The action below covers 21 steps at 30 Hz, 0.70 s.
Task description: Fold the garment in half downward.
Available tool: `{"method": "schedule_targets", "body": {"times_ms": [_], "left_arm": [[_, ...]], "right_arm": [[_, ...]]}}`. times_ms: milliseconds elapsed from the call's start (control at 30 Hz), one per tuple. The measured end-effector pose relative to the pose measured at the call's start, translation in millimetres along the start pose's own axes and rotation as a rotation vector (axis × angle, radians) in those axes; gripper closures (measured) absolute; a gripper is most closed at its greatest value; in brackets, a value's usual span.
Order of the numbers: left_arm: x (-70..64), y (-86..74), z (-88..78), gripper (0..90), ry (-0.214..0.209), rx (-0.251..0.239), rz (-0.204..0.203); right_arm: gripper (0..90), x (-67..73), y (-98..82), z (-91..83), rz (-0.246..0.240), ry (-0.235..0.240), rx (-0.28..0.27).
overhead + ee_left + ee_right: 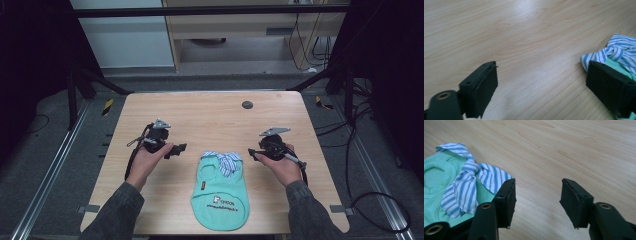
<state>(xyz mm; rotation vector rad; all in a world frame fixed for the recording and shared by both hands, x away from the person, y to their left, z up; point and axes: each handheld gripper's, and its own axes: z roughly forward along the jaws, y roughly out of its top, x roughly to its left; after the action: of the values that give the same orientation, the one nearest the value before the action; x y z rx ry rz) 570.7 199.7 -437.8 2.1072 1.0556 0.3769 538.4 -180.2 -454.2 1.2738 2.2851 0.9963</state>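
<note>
A small mint-green garment [220, 192] with a blue-striped collar [226, 161] lies flat on the desk [210, 120], between the two grippers. The left gripper [176, 150] has its fingers [482, 85] spread over bare wood, collar just beside one finger. The right gripper [254, 153] also has its fingers [505, 202] apart, pinching nothing, collar beside one finger.

Small mint-green pet shirt [220, 192] lies flat near the table's front edge; blue-striped collar [226, 161] knotted on top.
</note>
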Motion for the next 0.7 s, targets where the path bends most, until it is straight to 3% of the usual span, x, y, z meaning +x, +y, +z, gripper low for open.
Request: {"method": "schedule_targets", "body": {"times_ms": [133,300,533,700], "left_arm": [[-8.5,8.6,11.2,14.4,-0.016,0.025,0.021],[-16.0,13.3,27.5,17.4,-0.046,0.057,0.009],[-28.1,17.1,45.2,17.6,-0.078,0.078,0.020],[-42.1,19.5,58.9,20.5,-0.088,0.101,0.053]], "right_arm": [[56.5,4.1,10.9,9.5,-0.029,0.027,0.020],[63.3,14.0,15.1,24.5,-0.075,0.049,0.048],[65.4,22.1,16.0,36.0,-0.069,0.073,0.061],[66.3,23.1,16.3,40.8,-0.065,0.068,0.054]]}}
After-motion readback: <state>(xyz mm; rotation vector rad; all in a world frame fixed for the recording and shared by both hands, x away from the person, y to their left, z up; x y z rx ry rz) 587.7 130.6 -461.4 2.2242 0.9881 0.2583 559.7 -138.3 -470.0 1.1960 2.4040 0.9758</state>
